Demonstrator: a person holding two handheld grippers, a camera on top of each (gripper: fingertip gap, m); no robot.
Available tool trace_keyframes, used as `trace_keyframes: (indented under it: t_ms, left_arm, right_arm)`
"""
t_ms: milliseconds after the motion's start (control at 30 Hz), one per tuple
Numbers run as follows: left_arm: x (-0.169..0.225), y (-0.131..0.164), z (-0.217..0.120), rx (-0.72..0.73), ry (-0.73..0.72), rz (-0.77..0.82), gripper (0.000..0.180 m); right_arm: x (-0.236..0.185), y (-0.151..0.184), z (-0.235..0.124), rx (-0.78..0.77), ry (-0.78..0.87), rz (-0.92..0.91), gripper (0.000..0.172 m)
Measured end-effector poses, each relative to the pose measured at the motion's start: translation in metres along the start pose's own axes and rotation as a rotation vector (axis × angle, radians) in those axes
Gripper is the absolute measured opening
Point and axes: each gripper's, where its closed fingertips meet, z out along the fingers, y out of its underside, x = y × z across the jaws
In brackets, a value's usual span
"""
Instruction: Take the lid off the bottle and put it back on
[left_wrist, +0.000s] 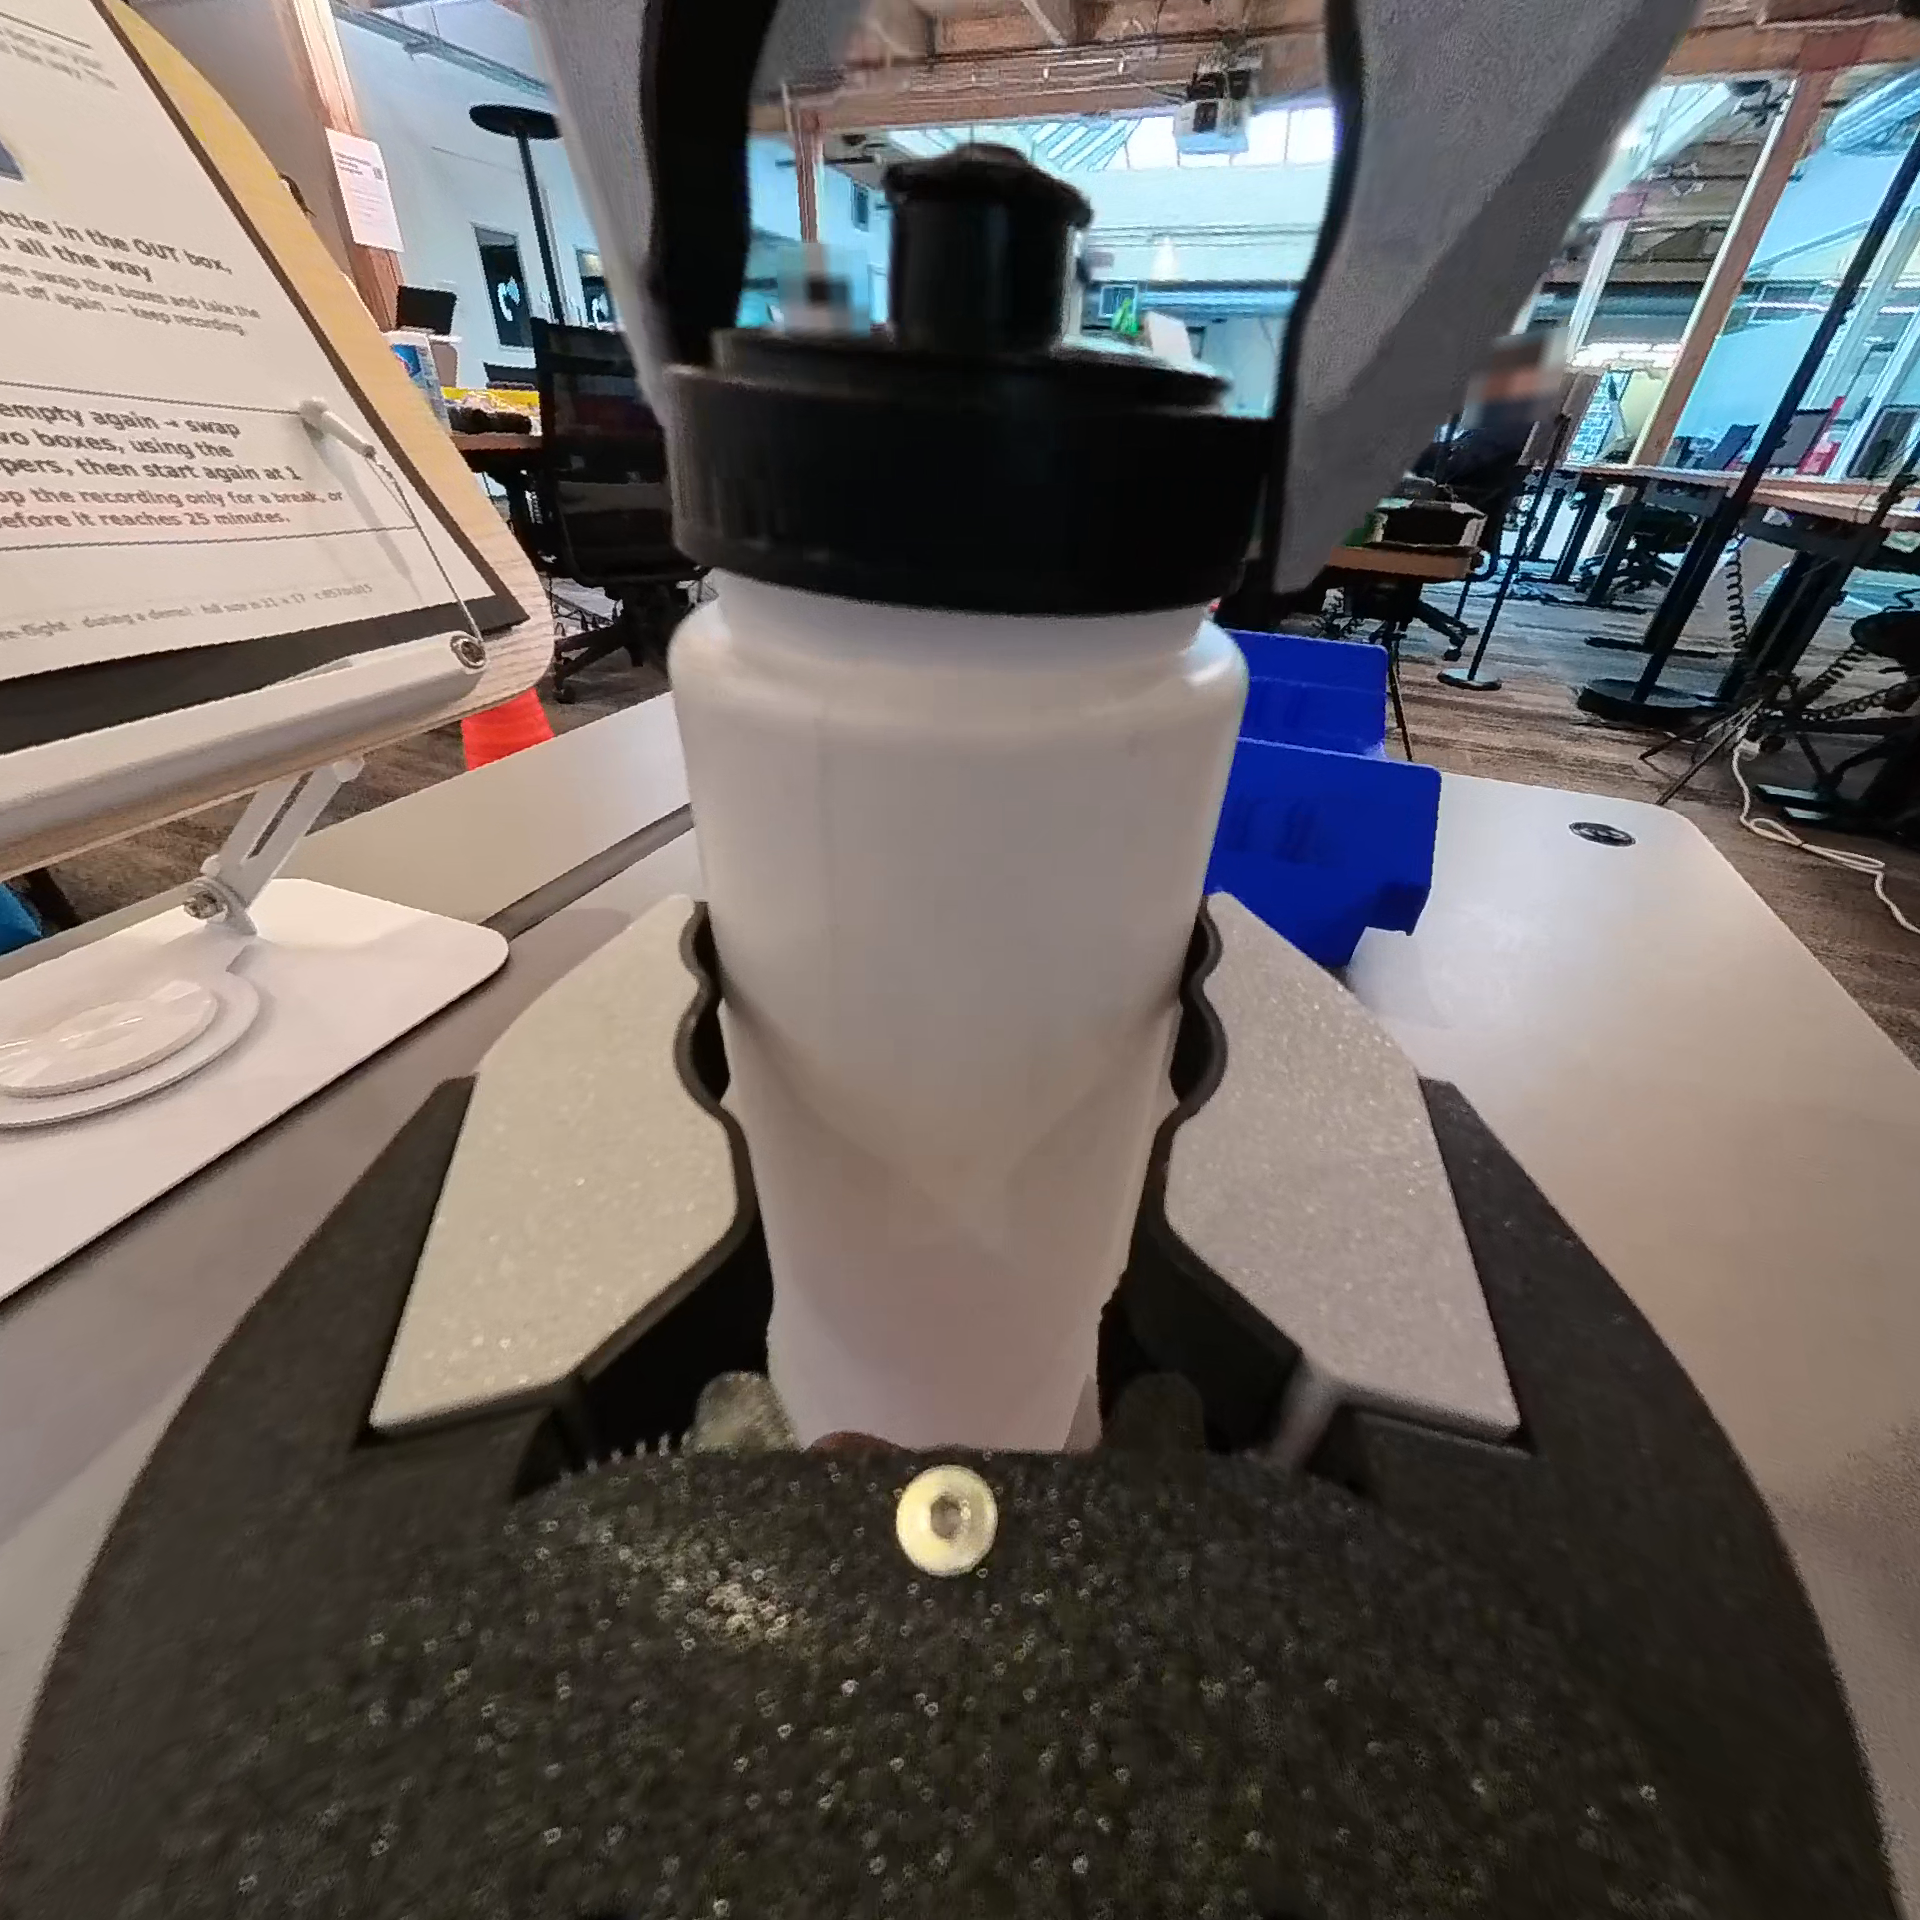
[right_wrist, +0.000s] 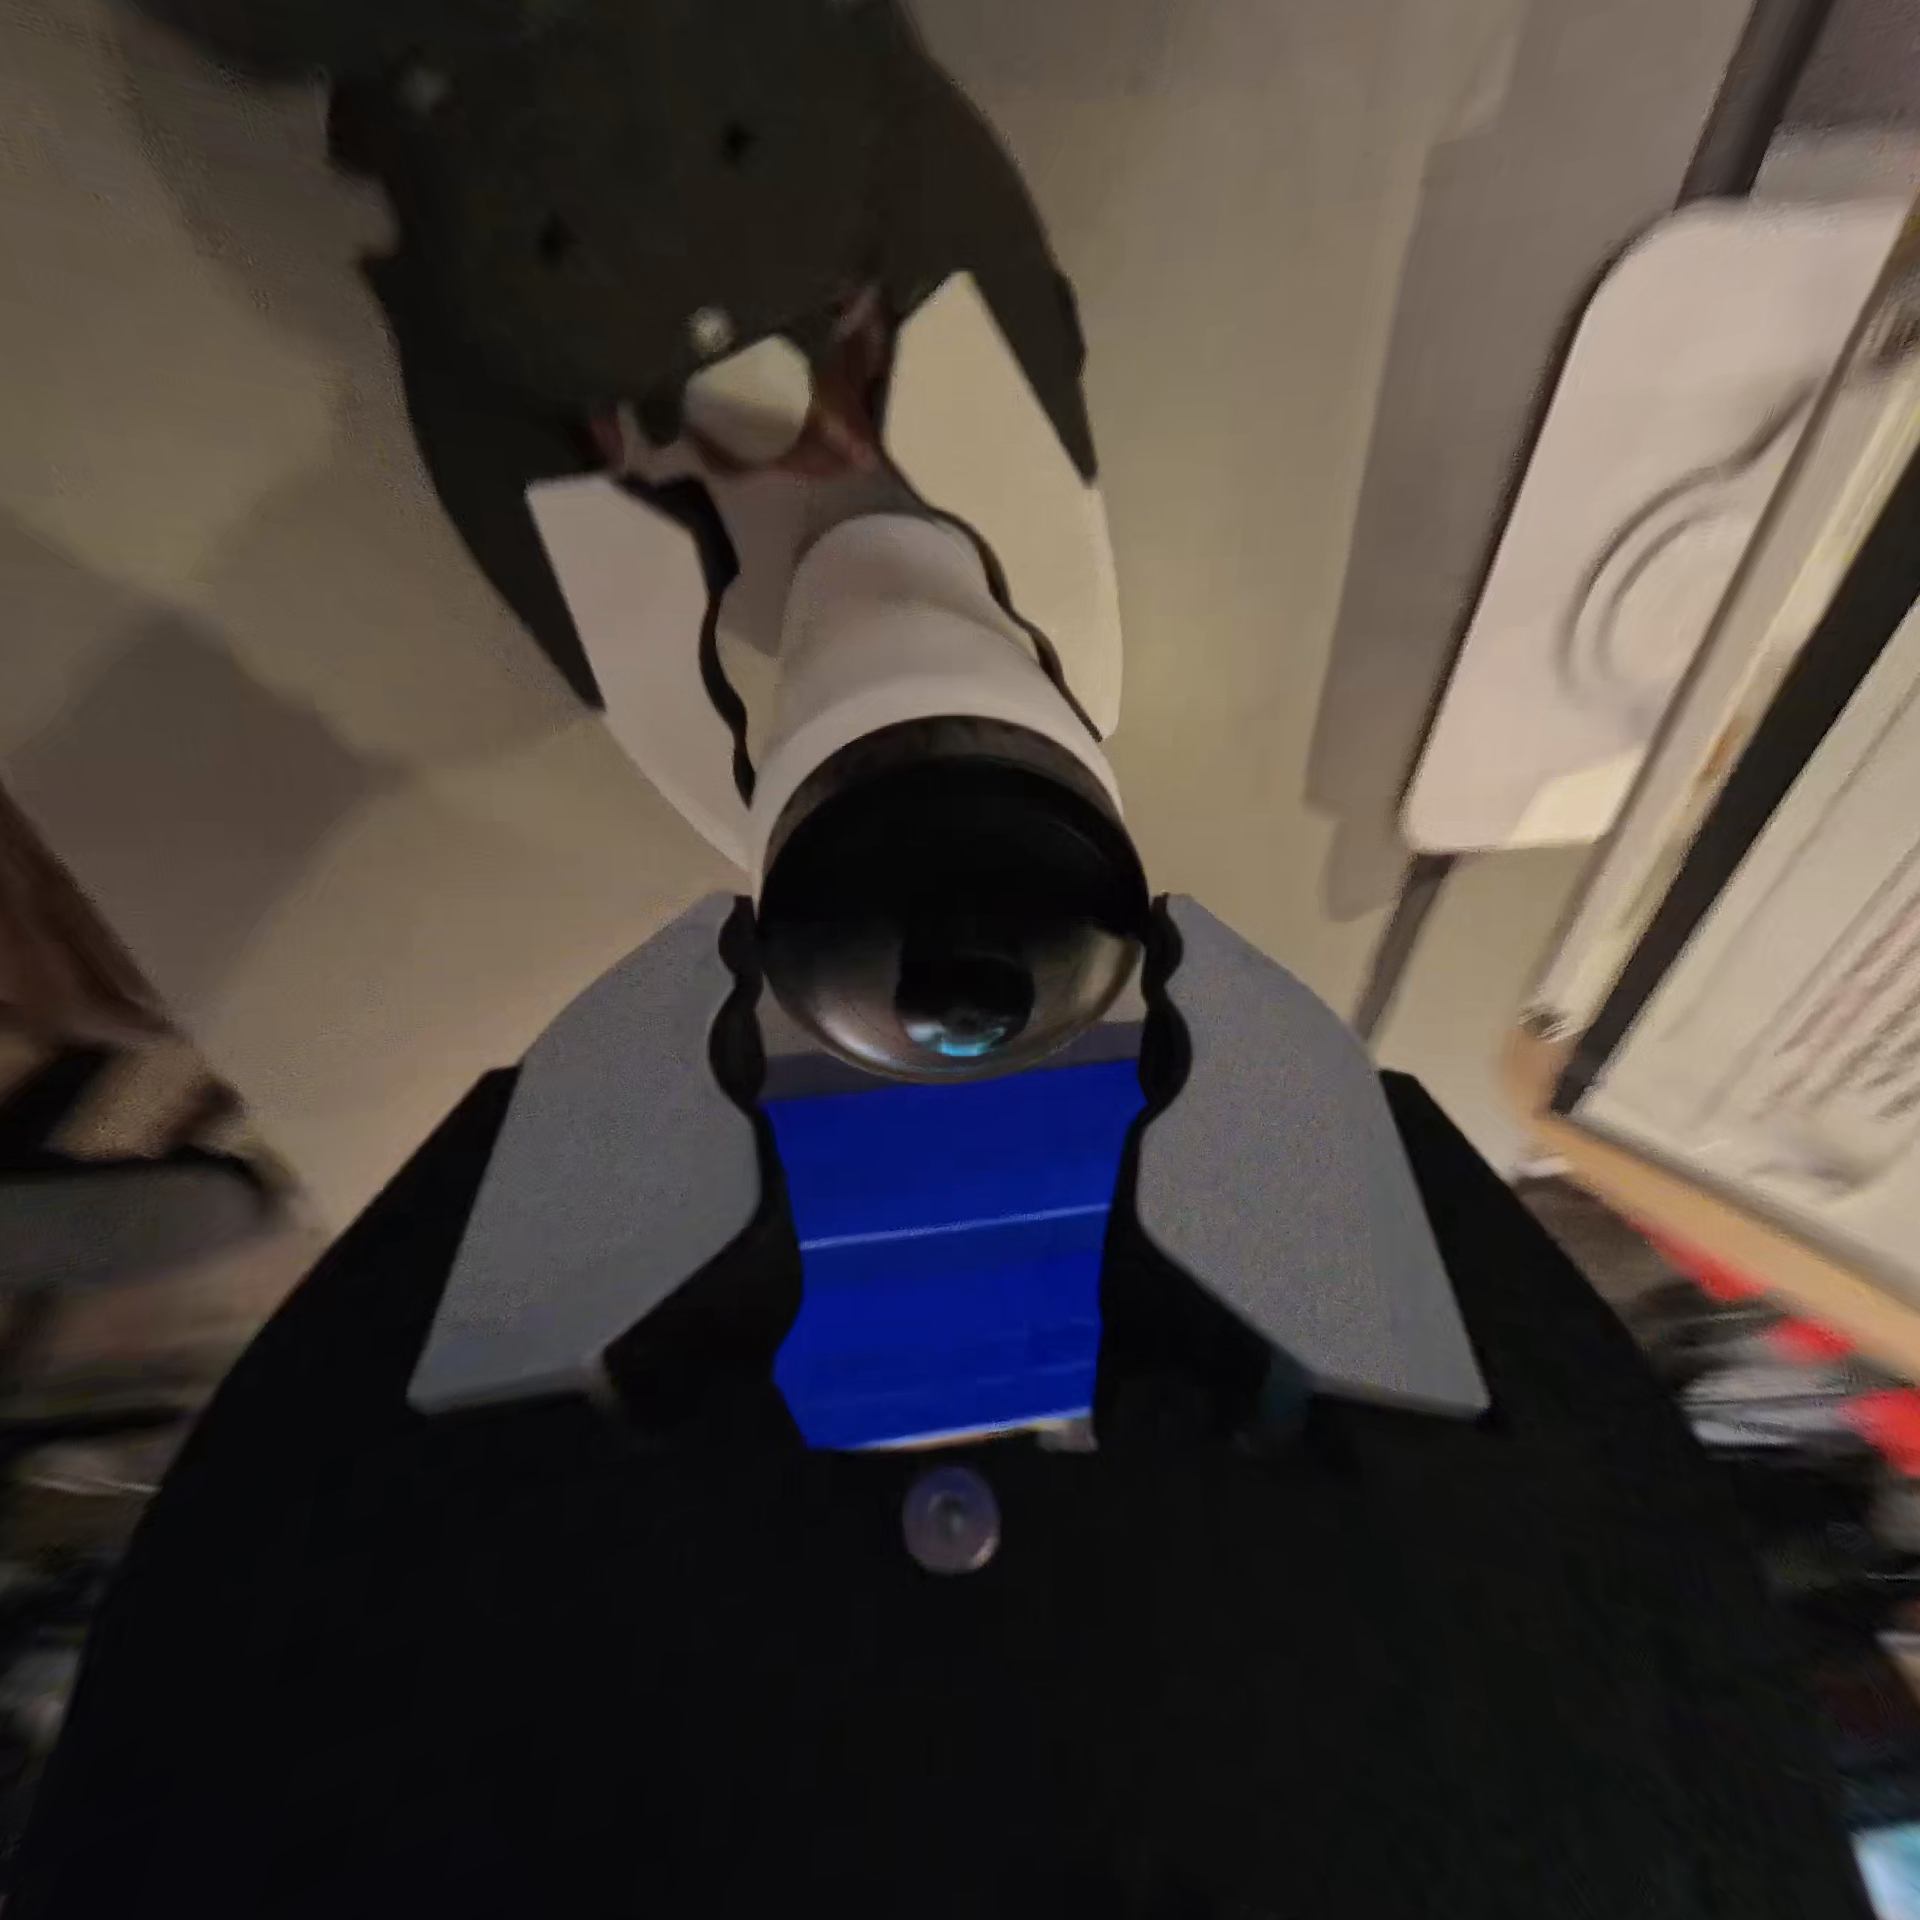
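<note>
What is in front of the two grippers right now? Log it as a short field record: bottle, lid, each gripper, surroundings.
bottle: white plastic bottle, upright, clamped by its lower body
lid: black screw lid with spout, on the bottle
left gripper: left gripper, pads pressed on both sides of the bottle
right gripper: right gripper, reaching down from above, pads at either side of the lid; firm contact unclear through blur
behind: blue bin on the table
left side: instruction sheet on a white stand
</note>
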Motion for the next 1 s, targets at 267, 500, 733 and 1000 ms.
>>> trace_keyframes:
  t_ms: [267,500,733,1000]
  left_arm:
    - [0.000,0.000,0.000,0.003,0.007,-0.008,0.084]
    - [0.000,0.001,0.000,0.001,0.007,-0.011,0.084]
    - [-0.001,0.001,0.000,0.003,0.003,-0.018,0.084]
    - [-0.001,0.001,0.000,0.002,0.001,-0.018,0.084]
  right_arm:
    - [0.005,0.002,-0.003,-0.173,0.179,-0.653,0.069]
    - [0.008,-0.023,-0.030,0.045,0.169,-0.395,0.089]
    - [0.032,-0.029,-0.047,0.391,-0.051,0.666,0.116]
    - [0.006,0.003,0.004,0.237,-0.099,0.819,0.115]
